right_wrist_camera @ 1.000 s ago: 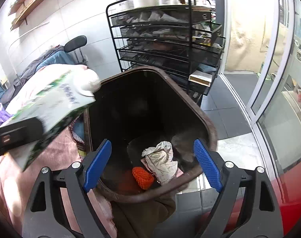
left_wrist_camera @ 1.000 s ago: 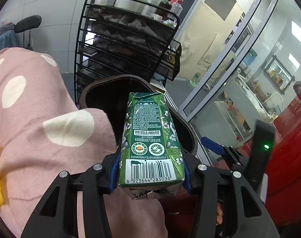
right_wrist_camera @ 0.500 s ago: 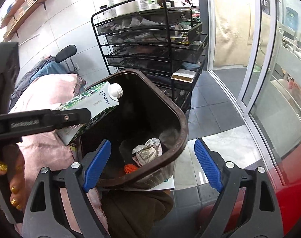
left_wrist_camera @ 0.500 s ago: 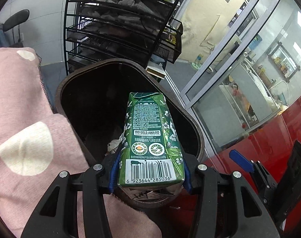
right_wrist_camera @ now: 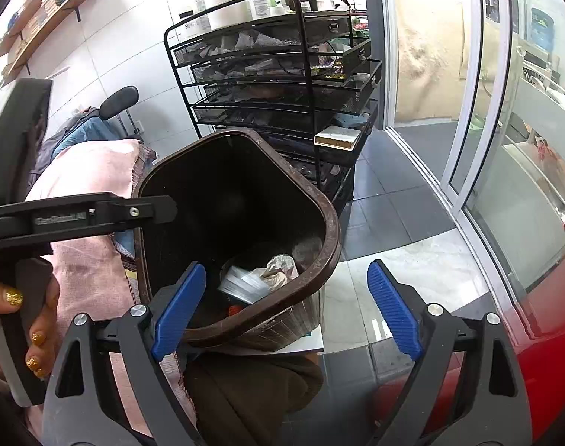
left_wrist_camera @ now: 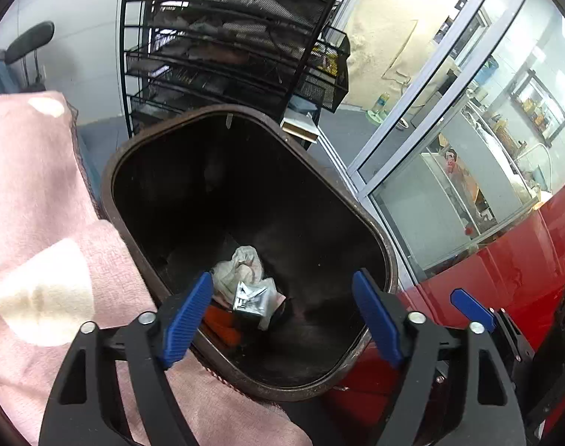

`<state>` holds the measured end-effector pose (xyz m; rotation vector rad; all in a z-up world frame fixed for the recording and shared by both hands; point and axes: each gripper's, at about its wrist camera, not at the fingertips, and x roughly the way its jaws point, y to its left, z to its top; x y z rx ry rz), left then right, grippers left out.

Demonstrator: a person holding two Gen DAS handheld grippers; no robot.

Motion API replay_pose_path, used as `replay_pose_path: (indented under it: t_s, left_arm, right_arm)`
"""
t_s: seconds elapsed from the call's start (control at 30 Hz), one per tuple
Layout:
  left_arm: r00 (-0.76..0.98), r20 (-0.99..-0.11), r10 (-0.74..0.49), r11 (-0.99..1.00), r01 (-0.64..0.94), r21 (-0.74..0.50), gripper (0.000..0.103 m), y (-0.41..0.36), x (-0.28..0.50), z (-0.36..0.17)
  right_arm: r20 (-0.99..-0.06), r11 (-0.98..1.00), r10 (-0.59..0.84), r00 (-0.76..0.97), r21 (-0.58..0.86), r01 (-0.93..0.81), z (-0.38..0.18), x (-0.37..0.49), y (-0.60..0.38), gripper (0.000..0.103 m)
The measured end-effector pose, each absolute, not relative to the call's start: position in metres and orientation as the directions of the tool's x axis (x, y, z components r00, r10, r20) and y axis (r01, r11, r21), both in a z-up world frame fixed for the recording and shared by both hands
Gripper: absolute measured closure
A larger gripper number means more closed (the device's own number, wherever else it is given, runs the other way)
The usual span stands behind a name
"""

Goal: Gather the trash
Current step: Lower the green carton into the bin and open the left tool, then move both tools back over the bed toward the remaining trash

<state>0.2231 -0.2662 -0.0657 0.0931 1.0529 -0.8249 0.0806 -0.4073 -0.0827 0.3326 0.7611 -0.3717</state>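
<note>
The dark brown trash bin (left_wrist_camera: 371, 223) (right_wrist_camera: 330, 238) stands on the floor below both grippers. The carton (left_wrist_camera: 250, 299) (right_wrist_camera: 245, 284) lies blurred inside it, on crumpled paper (left_wrist_camera: 241, 264) (right_wrist_camera: 278, 265) and beside an orange piece (left_wrist_camera: 222, 325). My left gripper (left_wrist_camera: 282, 316) hangs over the bin's mouth, its jaws opening with nothing between the blue pads; one of its fingers (right_wrist_camera: 96, 213) crosses the right wrist view. My right gripper (right_wrist_camera: 286, 304) stands open and empty over the bin's near rim.
A black wire rack (left_wrist_camera: 230, 55) (right_wrist_camera: 282, 74) with bottles and clutter stands behind the bin. A pink spotted cloth (left_wrist_camera: 33, 223) (right_wrist_camera: 89, 171) lies left. Glass doors (right_wrist_camera: 479, 111) and a red surface (left_wrist_camera: 505, 278) are right. A hand (right_wrist_camera: 25, 316) holds the left gripper.
The left gripper's jaws opened and the green carton dropped out of them into the bin. The right gripper stayed open and drew back a little from the bin.
</note>
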Motion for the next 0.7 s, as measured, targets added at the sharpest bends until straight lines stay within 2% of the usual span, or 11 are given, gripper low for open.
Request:
replay_pose_path:
  t_s: [0.2,0.47,0.7]
  left_arm:
    - [0.257,-0.775,-0.577,0.699,0.646,-0.307,0.018,-0.259,0.219,-0.056]
    - [0.326,-0.737,-0.592,0.710,0.644,-0.285,0.018,-0.238,0.205,-0.038]
    - [0.452,-0.679,-0.579,0.741,0.638,-0.207,0.015,-0.204,0.179,-0.018]
  right_arm:
    - [-0.721,0.883,-0.206,0.661,0.153,0.443,-0.085,0.081,-0.406,0.015]
    - [-0.720,0.889,-0.201,0.665,0.151,0.433,-0.083,0.082,-0.400,0.015]
    - [-0.697,0.912,-0.169,0.697,0.158,0.379,-0.076,0.086,-0.385,0.015]
